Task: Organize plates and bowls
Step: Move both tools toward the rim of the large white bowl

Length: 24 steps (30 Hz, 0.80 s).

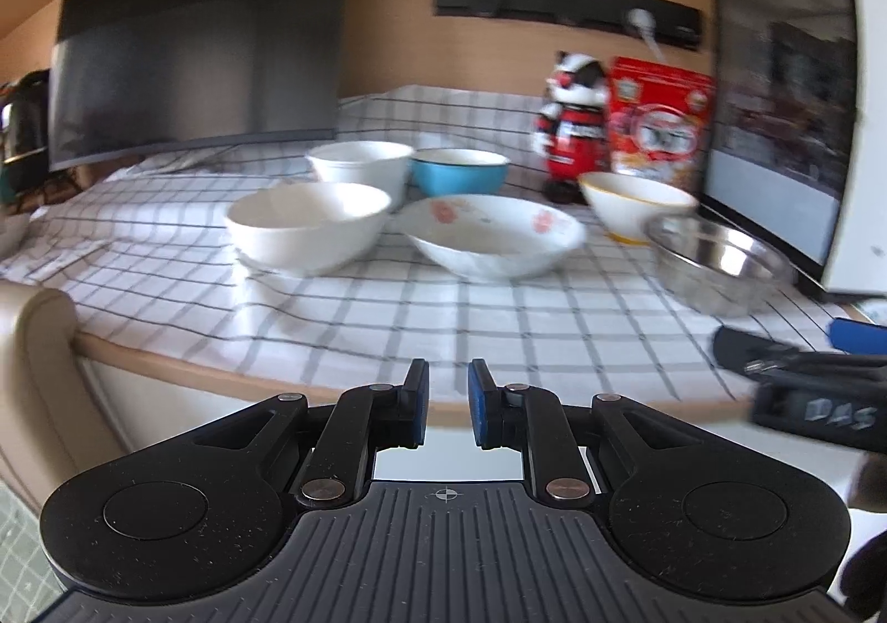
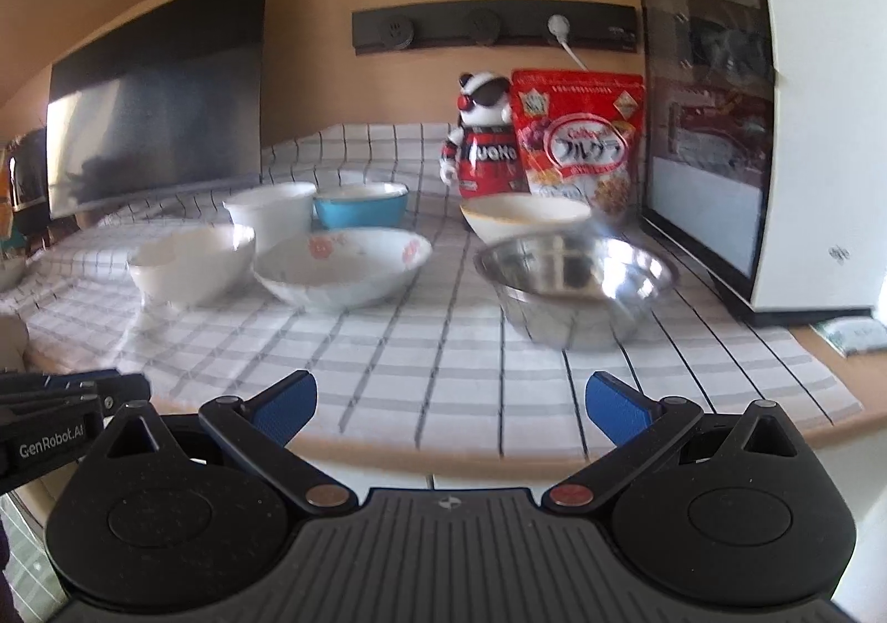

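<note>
Both tools hang empty off the worktop (image 2: 388, 401) edge, my left tool (image 1: 448, 404) nearly pinched together, my right tool (image 2: 452, 401) spread wide, and all six bowls, steel bowl (image 2: 576, 285) nearest, seem unstacked, so sorting is barely begun.

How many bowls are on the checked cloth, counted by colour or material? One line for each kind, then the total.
Plain white ceramic bowls: 2
White shallow bowl with red flower print: 1
Blue bowl with white inside: 1
White bowl with yellow rim: 1
Shiny steel bowl: 1
Total: 6 bowls
</note>
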Motion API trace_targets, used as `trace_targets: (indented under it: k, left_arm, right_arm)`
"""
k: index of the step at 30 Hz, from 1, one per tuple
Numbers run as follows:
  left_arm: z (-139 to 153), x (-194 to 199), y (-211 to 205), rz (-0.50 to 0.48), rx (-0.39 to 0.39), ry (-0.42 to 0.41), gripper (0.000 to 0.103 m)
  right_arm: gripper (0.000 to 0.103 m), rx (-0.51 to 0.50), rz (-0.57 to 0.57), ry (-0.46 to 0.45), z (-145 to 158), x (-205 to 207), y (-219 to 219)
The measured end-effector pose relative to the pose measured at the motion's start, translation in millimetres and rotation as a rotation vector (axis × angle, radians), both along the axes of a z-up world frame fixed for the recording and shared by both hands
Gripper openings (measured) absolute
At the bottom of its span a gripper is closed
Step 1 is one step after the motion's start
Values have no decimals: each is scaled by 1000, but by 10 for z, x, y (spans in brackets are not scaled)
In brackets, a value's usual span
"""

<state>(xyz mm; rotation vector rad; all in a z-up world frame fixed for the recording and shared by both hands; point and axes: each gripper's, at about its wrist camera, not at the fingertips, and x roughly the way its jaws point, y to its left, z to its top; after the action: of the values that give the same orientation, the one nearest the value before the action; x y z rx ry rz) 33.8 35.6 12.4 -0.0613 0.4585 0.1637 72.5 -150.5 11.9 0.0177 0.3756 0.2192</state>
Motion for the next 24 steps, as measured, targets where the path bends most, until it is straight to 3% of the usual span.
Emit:
trace_targets:
  k: [4,11,16,19,24]
  left_arm:
    - [189,186,351,63,-60,-11,18]
    - [413,577,1084,171,-271,10,19]
    - [414,917,1655,155,-432,83,19]
    - [430,1095,2042,114,-546,65,19]
    - [481,1377,2600,191,-596,107,20]
  right_arm:
    - [103,23,36,-43,195,230,133]
    - [103,75,143,-75,471,739,535]
    - [103,138,253,-22,606,1213,978]
    - [103,128,300,-16,726,1490,1321]
    - [103,123,346,54,910,2030,1809]
